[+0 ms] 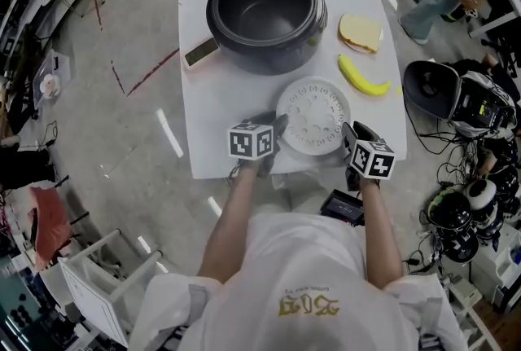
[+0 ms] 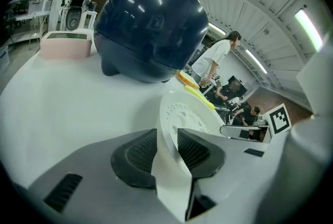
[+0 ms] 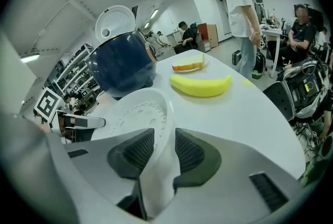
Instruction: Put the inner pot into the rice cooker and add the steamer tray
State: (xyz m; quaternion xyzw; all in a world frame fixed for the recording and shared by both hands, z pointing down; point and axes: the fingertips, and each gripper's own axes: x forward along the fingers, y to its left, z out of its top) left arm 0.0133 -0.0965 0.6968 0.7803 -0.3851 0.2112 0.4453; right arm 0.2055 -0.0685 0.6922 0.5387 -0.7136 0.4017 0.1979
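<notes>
left gripper (image 1: pixel 275 127) and right gripper (image 1: pixel 351 133) each clamp opposite rims of the round white perforated steamer tray (image 1: pixel 313 115) near the open dark rice cooker (image 1: pixel 267 14).

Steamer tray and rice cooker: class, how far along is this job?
Seemingly done: the rice cooker stands open with a dark inner pot inside, and no loose pot is on the table. In hand: the left tool and right tool each grip the rim of the steamer tray, which rests on the table. Left: lift it into the cooker.
</notes>
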